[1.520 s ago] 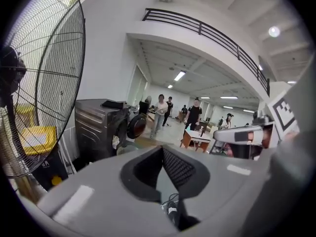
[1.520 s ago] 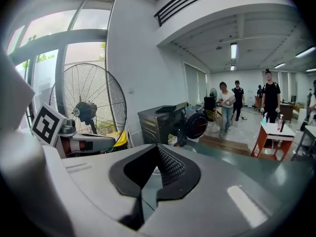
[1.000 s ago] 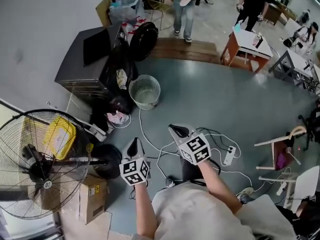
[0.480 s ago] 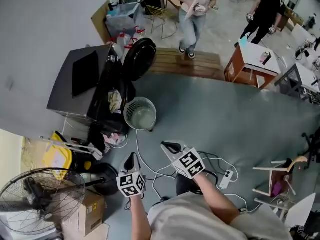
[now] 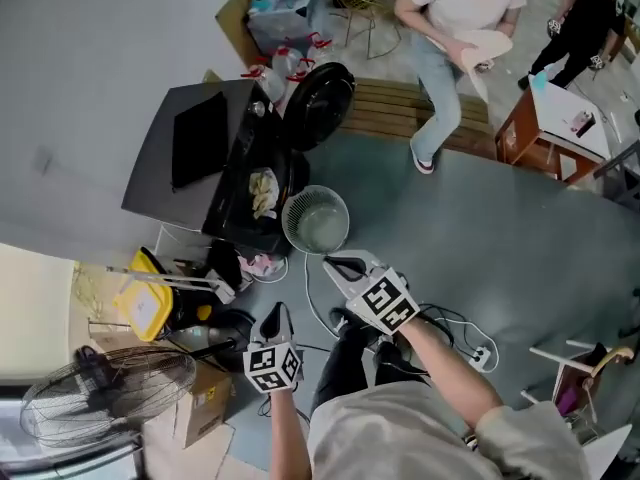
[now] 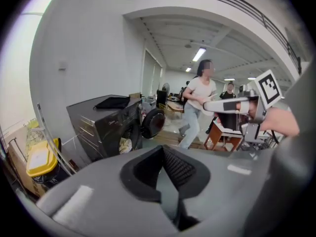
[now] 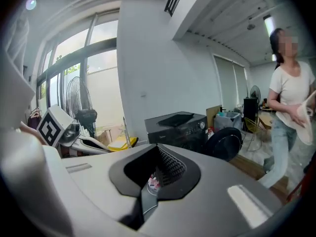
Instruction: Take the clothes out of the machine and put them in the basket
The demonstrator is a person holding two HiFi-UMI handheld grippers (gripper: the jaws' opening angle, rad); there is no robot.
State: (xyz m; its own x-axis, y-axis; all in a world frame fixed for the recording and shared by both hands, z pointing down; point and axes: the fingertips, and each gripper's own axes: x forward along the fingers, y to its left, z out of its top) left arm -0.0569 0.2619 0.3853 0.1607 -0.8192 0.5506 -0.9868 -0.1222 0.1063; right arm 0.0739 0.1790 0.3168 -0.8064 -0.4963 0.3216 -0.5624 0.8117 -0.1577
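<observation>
Clothes [image 5: 263, 190] bunched in drum mouth of front-load washing machine [image 5: 190, 148]; door [image 5: 320, 103] swung wide for access. Mesh basket [image 5: 292, 216] upright on floor just beside opening, judged placed for short transfer. Left gripper [image 5: 277, 315] and right gripper [image 5: 335, 266] both clenched, empty, well short of machine.

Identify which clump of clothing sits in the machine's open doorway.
The pale yellowish clump, lodged in the machine's round opening; the pink-and-white clump lies lower, on the floor in front.
</observation>
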